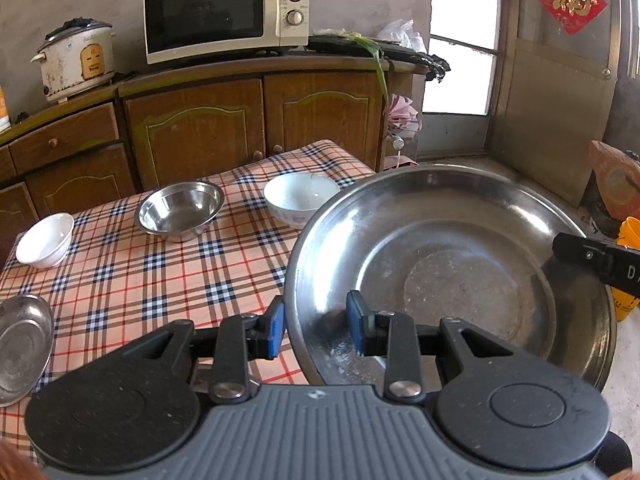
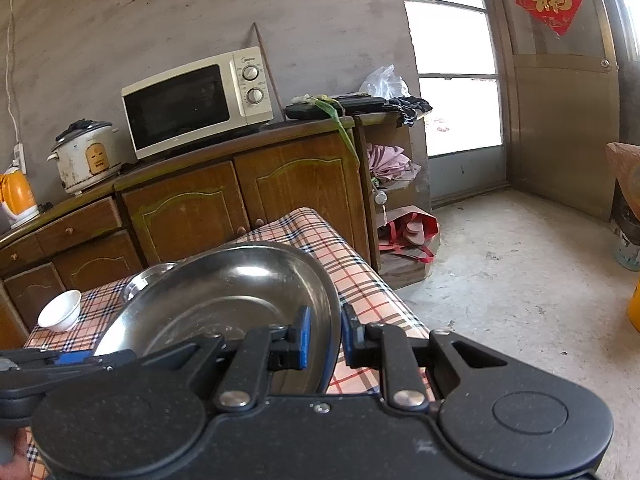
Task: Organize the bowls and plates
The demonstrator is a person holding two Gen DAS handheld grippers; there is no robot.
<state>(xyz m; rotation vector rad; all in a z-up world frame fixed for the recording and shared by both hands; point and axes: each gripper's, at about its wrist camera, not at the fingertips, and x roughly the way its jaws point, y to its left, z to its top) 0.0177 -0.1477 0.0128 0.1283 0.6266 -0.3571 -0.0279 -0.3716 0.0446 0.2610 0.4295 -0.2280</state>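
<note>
A large steel basin (image 1: 460,264) hangs past the right edge of the plaid-covered table (image 1: 160,280), gripped from two sides. My left gripper (image 1: 316,328) is shut on its near-left rim, one blue pad outside and one inside. My right gripper (image 2: 326,336) is shut on the opposite rim of the basin (image 2: 224,292); its black finger (image 1: 576,254) shows at the right of the left wrist view. On the table stand a steel bowl (image 1: 180,210), a patterned white bowl (image 1: 300,196), a small white bowl (image 1: 45,240) and a steel plate (image 1: 20,344) at the near left.
A wooden cabinet (image 1: 200,128) runs behind the table and bears a microwave (image 1: 224,14) and a rice cooker (image 1: 78,60). Bare concrete floor (image 2: 520,280) lies to the right, with a red bag (image 2: 408,232) by the cabinet's end and a yellow bucket (image 1: 628,240) further right.
</note>
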